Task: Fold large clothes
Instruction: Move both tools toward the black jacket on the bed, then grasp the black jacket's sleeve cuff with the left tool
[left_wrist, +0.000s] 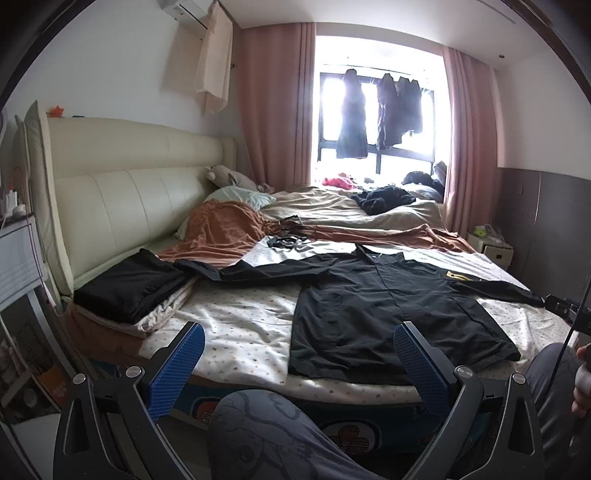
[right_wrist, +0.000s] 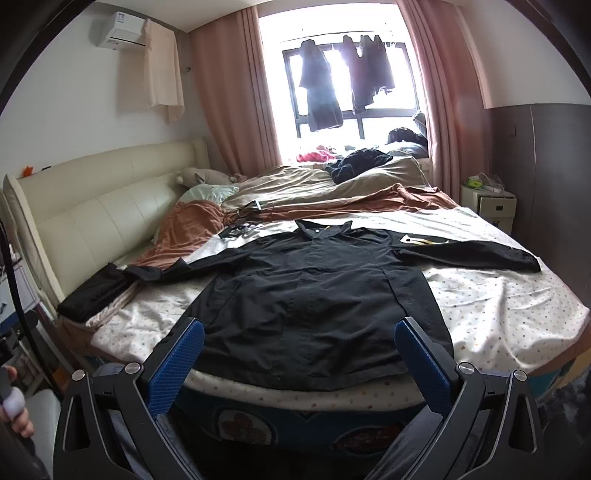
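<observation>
Jacket-wise, the large black long-sleeved jacket (right_wrist: 314, 291) lies spread flat on the dotted white bed sheet (right_wrist: 498, 306), untouched. Both the left hand-held gripper (left_wrist: 299, 354) and right hand-held gripper (right_wrist: 299, 350) hover spread apart, empty. Slippery-looking fabric, so pinching one layer could bunch the fold.

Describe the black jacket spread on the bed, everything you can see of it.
The black jacket lies flat, front up, on the dotted sheet, hem at the near edge, collar away. Both sleeves are spread sideways; the left one reaches the folded dark stack. A yellow-and-white patch marks one shoulder. The fabric looks thin and smooth. Neither gripper touches it.
</observation>
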